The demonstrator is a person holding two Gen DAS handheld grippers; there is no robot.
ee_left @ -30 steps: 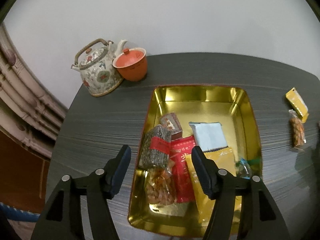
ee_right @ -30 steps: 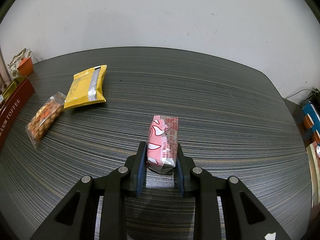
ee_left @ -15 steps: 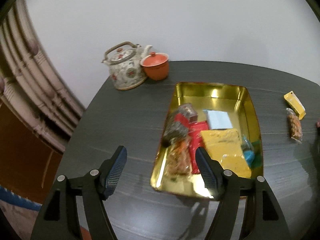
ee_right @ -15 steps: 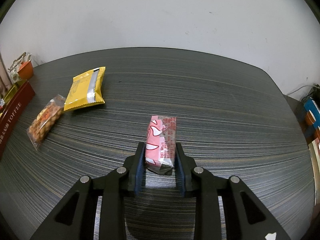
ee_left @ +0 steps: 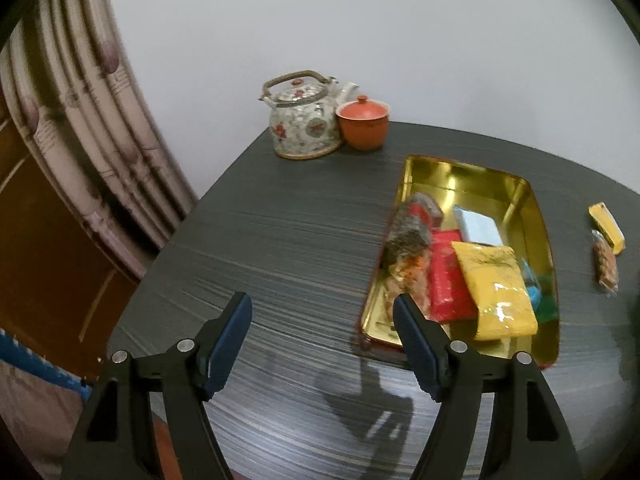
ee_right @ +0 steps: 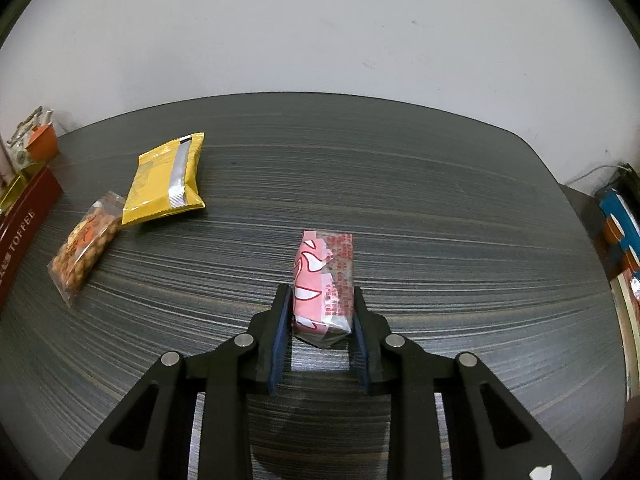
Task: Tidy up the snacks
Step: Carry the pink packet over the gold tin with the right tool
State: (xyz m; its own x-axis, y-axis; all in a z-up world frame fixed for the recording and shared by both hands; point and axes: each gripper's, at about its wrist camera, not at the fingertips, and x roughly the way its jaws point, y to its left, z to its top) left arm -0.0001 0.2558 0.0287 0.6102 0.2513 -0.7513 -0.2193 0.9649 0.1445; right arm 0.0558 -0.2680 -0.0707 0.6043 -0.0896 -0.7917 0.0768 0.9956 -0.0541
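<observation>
My right gripper point(ee_right: 320, 312) is shut on a pink snack packet point(ee_right: 324, 276) and holds it just above the dark table. A yellow packet point(ee_right: 168, 180) and a clear bag of nuts point(ee_right: 84, 244) lie to the left of it. My left gripper point(ee_left: 322, 328) is open and empty, above the table left of the gold tin tray point(ee_left: 472, 172). The tray holds several snacks, among them a yellow packet point(ee_left: 496, 284) and a red packet point(ee_left: 448, 276). The loose yellow packet point(ee_left: 606, 228) and nut bag point(ee_left: 606, 264) show right of the tray.
A flowered teapot point(ee_left: 304, 120) and an orange lidded cup point(ee_left: 362, 122) stand at the table's back left corner. The tray's red side point(ee_right: 24, 216) shows at the left edge in the right wrist view. The table's curved left edge is close to my left gripper.
My left gripper has pulled back and to the left, away from the tray, staying open. My right gripper has lifted the pink packet slightly, still shut on it.
</observation>
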